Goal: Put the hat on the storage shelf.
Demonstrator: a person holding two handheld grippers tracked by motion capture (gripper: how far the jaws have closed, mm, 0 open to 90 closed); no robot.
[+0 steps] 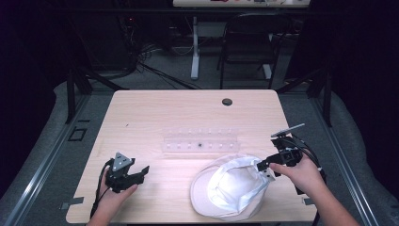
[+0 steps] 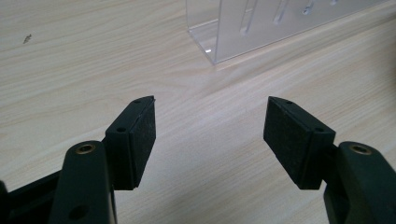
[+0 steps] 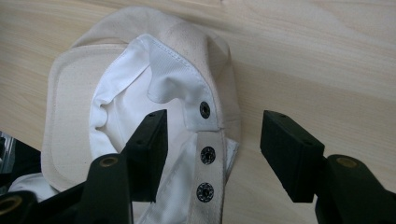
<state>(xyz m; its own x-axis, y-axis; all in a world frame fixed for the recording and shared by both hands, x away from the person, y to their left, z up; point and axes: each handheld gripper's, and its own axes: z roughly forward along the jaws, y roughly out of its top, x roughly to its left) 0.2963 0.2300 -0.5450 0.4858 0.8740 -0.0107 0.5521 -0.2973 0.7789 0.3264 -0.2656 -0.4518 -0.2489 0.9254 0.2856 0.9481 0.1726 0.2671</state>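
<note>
A cream cap point(image 1: 230, 188) lies upside down on the front right of the wooden table point(image 1: 155, 113), its white lining up. My right gripper point(image 1: 264, 167) is open at the cap's back edge. In the right gripper view the cap's snap strap point(image 3: 205, 154) with dark snaps sits between the open jaws of that gripper point(image 3: 212, 140), one jaw over the lining and one over bare wood. My left gripper point(image 1: 137, 174) rests open near the front left of the table. The left gripper view shows its jaws point(image 2: 210, 128) spread over bare wood with nothing between them.
A clear plastic rack point(image 1: 200, 141) with a row of small holes lies across the table's middle; its corner point(image 2: 219, 37) is just ahead of the left gripper. A dark round grommet point(image 1: 227, 101) is set in the far side. Behind the table stands a chair point(image 1: 249, 42).
</note>
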